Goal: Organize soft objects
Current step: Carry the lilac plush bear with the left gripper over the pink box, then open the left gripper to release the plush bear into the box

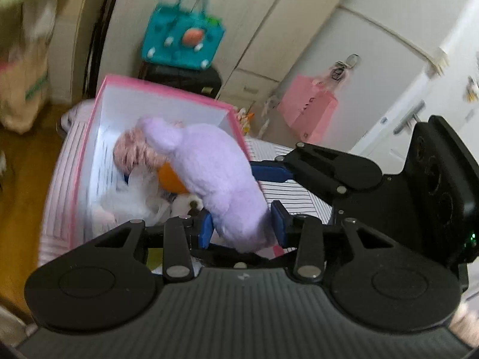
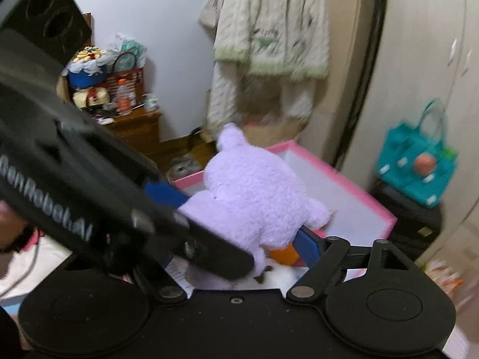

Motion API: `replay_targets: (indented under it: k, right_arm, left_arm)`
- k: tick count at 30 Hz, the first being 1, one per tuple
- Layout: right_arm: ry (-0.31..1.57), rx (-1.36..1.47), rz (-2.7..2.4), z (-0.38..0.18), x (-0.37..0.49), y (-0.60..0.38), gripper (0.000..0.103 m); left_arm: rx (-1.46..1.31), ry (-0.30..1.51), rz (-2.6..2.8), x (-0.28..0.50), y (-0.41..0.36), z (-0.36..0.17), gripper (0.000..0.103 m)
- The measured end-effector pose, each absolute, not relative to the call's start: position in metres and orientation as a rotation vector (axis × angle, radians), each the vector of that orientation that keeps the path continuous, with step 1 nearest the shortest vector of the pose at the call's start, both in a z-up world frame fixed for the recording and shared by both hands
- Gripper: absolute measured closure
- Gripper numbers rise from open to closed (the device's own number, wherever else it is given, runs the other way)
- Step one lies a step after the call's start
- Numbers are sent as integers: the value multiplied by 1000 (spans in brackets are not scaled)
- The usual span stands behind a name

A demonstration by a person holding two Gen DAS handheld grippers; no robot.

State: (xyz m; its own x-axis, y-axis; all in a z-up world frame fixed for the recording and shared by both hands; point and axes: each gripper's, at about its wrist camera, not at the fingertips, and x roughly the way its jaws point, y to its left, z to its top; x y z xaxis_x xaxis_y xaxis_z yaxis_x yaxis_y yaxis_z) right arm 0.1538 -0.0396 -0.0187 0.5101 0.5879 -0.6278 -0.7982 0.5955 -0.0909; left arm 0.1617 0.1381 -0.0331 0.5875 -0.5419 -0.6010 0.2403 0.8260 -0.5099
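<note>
A lilac plush toy [image 1: 209, 167] hangs over an open white box with a pink rim [image 1: 167, 92], which stands on a striped bed cover [image 1: 293, 191]. My left gripper [image 1: 243, 224] is shut on the plush's lower end, a blue pad on each side. My right gripper [image 2: 239, 239] reaches in from the right, and its blue finger [image 1: 269, 173] lies against the plush's body. In the right wrist view the plush [image 2: 254, 188] fills the gap between its fingers; the left gripper's body hides one finger. The box holds a pink-haired doll [image 1: 131, 152], an orange item [image 1: 170, 179] and white soft things [image 1: 134, 197].
A teal bag [image 1: 182, 39] sits on a black case [image 1: 185, 77] behind the box. A pink bag [image 1: 308, 110] hangs on the door at right. Wooden floor [image 1: 18, 179] lies left of the bed. Hanging clothes [image 2: 269, 30] and a cluttered wooden cabinet [image 2: 134, 125] stand beyond.
</note>
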Motion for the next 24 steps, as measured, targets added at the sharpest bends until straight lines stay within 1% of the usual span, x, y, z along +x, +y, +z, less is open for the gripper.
replay_targets:
  k: [3, 9, 11, 16, 19, 24]
  right_arm:
    - [652, -391, 879, -32, 171, -32, 24]
    - [694, -434, 887, -47, 187, -22, 26]
    - [697, -450, 877, -50, 192, -19, 29]
    - [711, -498, 849, -58, 205, -12, 30]
    - [745, -511, 854, -65, 211, -9, 30]
    - [752, -575, 823, -76, 213, -6, 30]
  left_arm:
    - [-430, 859, -437, 178, 142, -48, 65]
    - [-435, 883, -418, 192, 143, -62, 65]
    - [-417, 888, -404, 196, 142, -64, 65]
    - [-351, 915, -379, 204, 136, -68, 65]
    - [-342, 935, -377, 203, 140, -72, 61]
    - [-342, 917, -363, 192, 148, -69, 60]
